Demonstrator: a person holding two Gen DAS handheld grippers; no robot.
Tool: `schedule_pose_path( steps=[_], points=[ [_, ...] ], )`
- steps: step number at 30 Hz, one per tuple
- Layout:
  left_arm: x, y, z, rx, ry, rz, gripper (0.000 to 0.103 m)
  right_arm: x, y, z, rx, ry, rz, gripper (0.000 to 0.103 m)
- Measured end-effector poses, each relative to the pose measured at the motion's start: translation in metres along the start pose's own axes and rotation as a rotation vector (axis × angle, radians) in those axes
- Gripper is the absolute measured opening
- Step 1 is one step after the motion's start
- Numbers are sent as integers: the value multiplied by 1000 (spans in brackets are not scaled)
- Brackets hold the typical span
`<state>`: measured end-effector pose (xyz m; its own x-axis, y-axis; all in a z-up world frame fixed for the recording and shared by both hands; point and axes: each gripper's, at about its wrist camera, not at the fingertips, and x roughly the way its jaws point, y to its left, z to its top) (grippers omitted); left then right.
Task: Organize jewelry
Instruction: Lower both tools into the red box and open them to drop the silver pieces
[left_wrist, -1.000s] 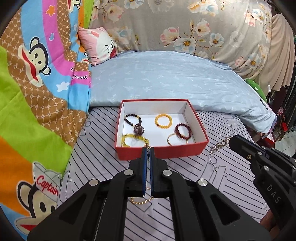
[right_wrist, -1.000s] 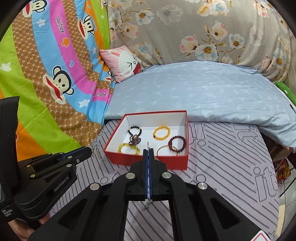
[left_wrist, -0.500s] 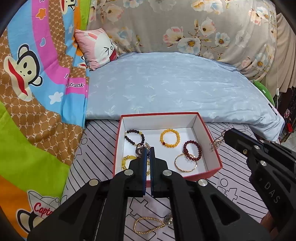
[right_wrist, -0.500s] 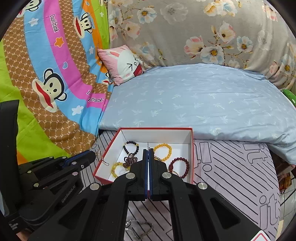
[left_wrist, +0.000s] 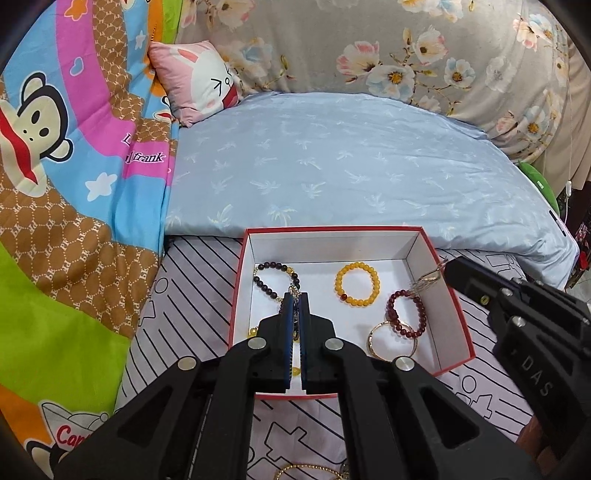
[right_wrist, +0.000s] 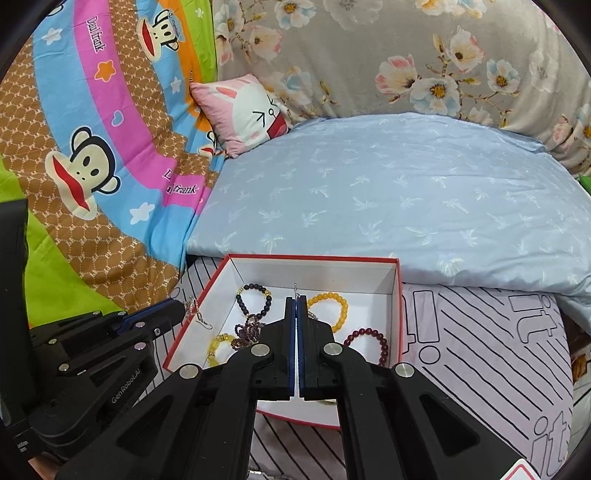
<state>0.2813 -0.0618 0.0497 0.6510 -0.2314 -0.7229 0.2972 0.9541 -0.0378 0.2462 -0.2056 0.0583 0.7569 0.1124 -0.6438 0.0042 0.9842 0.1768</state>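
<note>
Cartoon monkey bedding (left_wrist: 55, 155) fills the left of my left wrist view, and a small pink rabbit pillow (left_wrist: 199, 79) sits in the upper left against a floral sheet (left_wrist: 406, 48). Below the pillow a pale blue quilt (left_wrist: 332, 166) spreads across the middle, and under it, at lower centre, I see the red box (left_wrist: 461, 328) with its white inside, resting on a striped purple mat (left_wrist: 177, 295). Inside the box, from left to right, lie a dark bead bracelet (left_wrist: 267, 278), an orange bead bracelet (left_wrist: 357, 283), and a maroon bead bracelet (left_wrist: 406, 314) overlapping a thin gold bangle (left_wrist: 388, 341). My left gripper (left_wrist: 294, 306) hangs over the box's left half with its jaws clenched on a thin chain (left_wrist: 294, 295) that pokes out at the tips. At the right edge the right gripper (left_wrist: 448, 267) reaches over the box's right wall, pinching a fine metal chain piece (left_wrist: 428, 278) that dangles inside the rim. Another gold chain (left_wrist: 306, 469) lies on the mat at the bottom edge. In my right wrist view the left gripper (right_wrist: 177, 312) comes in from the lower left, chain (right_wrist: 195, 312) dangling at the box's (right_wrist: 397, 314) left wall, and the right gripper (right_wrist: 296, 306) is at centre, jaws pressed together on something thin whose tip shows above them.
</note>
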Motion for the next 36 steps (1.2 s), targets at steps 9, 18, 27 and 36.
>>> schedule_pose_path(
  steps=[9,18,27,36],
  points=[
    [33,-4,0,12,35,6,2,34,-5,-9,0,54,-4,1],
    [58,-4,-4,14,68,15,2,55,-6,-16,-4,83,-23,1],
    [73,-6,-5,20,76,29,4,69,-9,-21,-1,110,-40,4],
    [67,1,-6,-8,43,101,43,52,-11,-25,2,54,-167,58]
  ],
)
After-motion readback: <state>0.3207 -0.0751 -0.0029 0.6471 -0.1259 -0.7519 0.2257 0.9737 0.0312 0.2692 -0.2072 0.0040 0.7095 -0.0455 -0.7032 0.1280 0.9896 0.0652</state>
